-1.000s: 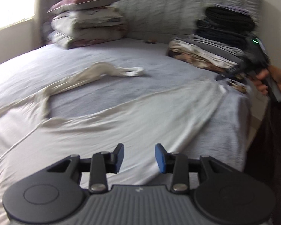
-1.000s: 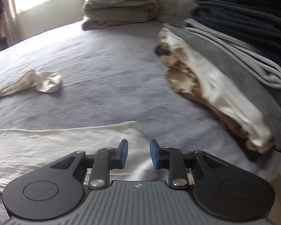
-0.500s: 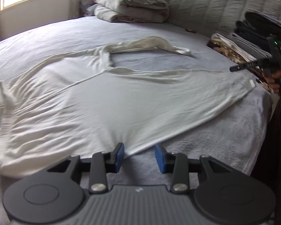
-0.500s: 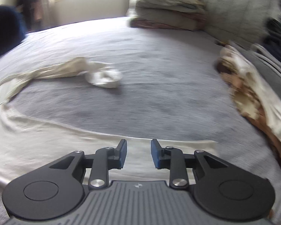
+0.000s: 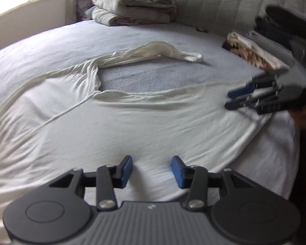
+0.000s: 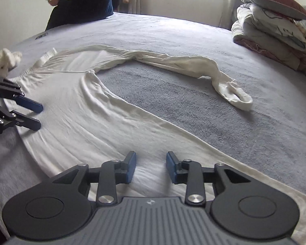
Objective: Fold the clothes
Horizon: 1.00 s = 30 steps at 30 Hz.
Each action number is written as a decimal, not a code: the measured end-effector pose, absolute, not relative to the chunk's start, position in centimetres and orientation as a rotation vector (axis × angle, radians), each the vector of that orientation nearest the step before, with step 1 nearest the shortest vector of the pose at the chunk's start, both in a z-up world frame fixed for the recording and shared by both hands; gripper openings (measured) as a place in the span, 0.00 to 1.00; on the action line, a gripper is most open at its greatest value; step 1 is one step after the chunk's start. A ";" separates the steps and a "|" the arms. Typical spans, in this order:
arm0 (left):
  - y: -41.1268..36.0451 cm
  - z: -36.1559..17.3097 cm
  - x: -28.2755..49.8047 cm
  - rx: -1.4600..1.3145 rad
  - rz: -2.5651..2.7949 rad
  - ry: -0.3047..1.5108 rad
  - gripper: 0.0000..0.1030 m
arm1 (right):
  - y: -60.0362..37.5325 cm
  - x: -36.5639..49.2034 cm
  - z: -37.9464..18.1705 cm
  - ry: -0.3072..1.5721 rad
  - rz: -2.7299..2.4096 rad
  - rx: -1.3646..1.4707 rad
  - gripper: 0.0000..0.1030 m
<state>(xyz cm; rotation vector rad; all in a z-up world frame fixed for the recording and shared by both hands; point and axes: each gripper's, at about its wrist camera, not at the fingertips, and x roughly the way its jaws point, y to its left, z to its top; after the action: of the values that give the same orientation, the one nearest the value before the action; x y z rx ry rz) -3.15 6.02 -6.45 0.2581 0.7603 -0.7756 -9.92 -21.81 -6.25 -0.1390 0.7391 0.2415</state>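
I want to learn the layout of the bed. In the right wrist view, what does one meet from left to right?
Other black gripper, the left one → white long-sleeved shirt body → cuff of its outstretched sleeve → stack of folded bedding with a pillow on top.

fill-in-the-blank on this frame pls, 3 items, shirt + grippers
1. The white long-sleeved shirt lies spread on the ____.
2. The jaws of both the left hand-held gripper and the right hand-held gripper are ____.
3. The stacked bedding is topped by a ____.

Missing words: bed; open; pillow
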 end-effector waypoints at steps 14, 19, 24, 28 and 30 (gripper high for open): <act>5.9 -2.8 2.2 0.024 -0.548 0.695 0.51 | -29.7 -3.3 -2.3 0.668 0.004 0.089 0.39; 3.4 -2.5 4.0 0.061 -0.456 0.678 0.52 | -31.0 0.1 -3.0 0.667 -0.057 0.132 0.38; 1.9 -2.9 5.8 0.033 -0.431 0.696 0.53 | -32.7 3.4 -5.1 0.698 -0.105 0.195 0.38; 1.2 -3.8 7.0 0.013 -0.410 0.703 0.53 | -33.4 5.6 -7.0 0.727 -0.108 0.217 0.38; 1.0 -4.3 7.5 0.010 -0.403 0.700 0.53 | -33.2 6.4 -7.5 0.719 -0.101 0.192 0.38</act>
<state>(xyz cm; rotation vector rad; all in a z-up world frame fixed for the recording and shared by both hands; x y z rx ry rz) 7.49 0.97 -4.30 0.0096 0.6997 -0.4026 6.42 -33.20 -7.47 0.1922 0.7190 -0.1015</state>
